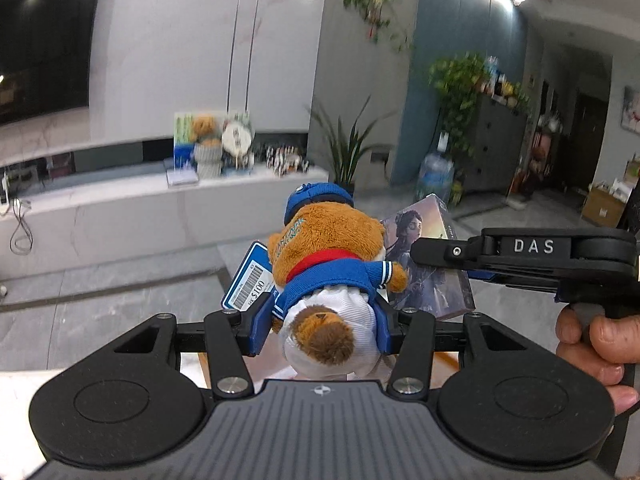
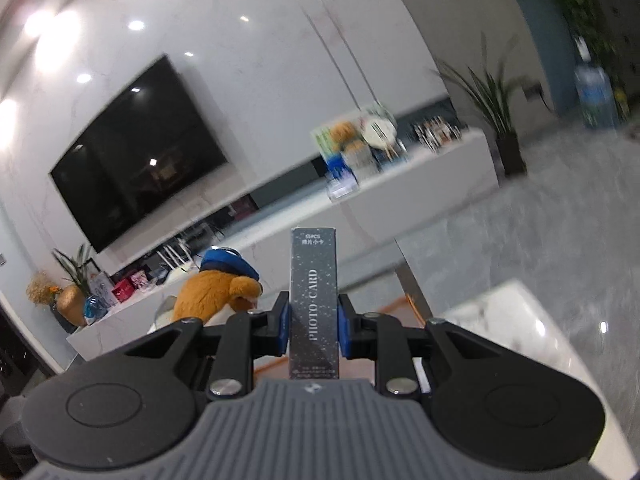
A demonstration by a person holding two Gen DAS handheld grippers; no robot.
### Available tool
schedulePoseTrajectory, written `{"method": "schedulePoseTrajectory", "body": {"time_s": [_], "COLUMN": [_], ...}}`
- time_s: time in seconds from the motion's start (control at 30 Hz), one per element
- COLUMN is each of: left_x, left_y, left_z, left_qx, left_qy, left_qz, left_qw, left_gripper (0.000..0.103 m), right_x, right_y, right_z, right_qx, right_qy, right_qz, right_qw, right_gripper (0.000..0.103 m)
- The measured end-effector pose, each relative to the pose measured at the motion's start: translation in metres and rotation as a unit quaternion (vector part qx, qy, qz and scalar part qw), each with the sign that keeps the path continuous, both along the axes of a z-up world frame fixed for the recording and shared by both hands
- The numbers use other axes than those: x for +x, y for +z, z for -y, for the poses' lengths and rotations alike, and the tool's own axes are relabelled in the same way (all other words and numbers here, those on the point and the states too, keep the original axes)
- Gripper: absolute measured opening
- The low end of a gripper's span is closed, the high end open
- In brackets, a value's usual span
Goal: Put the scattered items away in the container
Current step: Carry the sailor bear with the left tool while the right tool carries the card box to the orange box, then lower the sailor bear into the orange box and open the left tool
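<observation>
My left gripper (image 1: 322, 320) is shut on a brown teddy bear (image 1: 328, 264) in a blue cap, blue jacket and white trousers, held up in the air with its price tag (image 1: 250, 282) hanging to the left. My right gripper (image 2: 313, 326) is shut on a dark photo-card box (image 2: 314, 304), held upright on its narrow side. In the left wrist view the right gripper (image 1: 420, 252) holds the box (image 1: 430, 268) just right of the bear. The bear also shows at the left of the right wrist view (image 2: 212, 292). No container is in view.
A white marble TV bench (image 1: 120, 204) with a toy bear, boxes and figurines stands ahead, a black TV (image 2: 136, 152) above it. A potted plant (image 1: 344, 152) and a water jug (image 1: 434, 176) stand to the right. Grey tile floor lies below. A white marble tabletop corner (image 2: 512, 320) shows at right.
</observation>
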State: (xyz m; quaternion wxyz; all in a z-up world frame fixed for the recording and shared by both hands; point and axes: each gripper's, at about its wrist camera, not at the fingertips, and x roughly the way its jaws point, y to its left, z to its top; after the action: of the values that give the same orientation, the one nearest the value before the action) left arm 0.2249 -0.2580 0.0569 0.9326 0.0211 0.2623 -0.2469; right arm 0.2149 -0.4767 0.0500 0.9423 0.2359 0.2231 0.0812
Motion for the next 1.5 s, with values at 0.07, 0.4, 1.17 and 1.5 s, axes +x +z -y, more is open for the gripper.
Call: {"method": "schedulePoseTrajectory", "body": {"time_s": [0.07,0.4,1.17,1.5], "left_x": [0.007,0.028,0.018,0.021], "left_y": [-0.013,-0.046,-0.048,-0.035], "left_z": [0.002,0.009,0.032,0.029], "left_qx": [0.014,0.057,0.165,0.158], "left_qy": [-0.003,-0.016,-0.006,-0.008], "left_qz": [-0.017,-0.062,-0.052,-0.043], "left_qw": [0.9998,0.9963,0.9848,0.9865], "left_gripper": [0.058,0.058,0.091,0.091], "right_x": [0.009,0.032,0.04,0.037], "right_y": [-0.013,-0.039,-0.047,-0.037], "right_z": [-0.001,0.001,0.005,0.001], "right_qx": [0.001,0.031,0.049,0.056], "right_qy": [-0.007,-0.033,-0.032,-0.037], "right_qz": [-0.019,-0.057,-0.074,-0.066], "right_qw": [1.0,0.997,0.996,0.996], "right_gripper": [0.025,0.025,0.056,0.057]}}
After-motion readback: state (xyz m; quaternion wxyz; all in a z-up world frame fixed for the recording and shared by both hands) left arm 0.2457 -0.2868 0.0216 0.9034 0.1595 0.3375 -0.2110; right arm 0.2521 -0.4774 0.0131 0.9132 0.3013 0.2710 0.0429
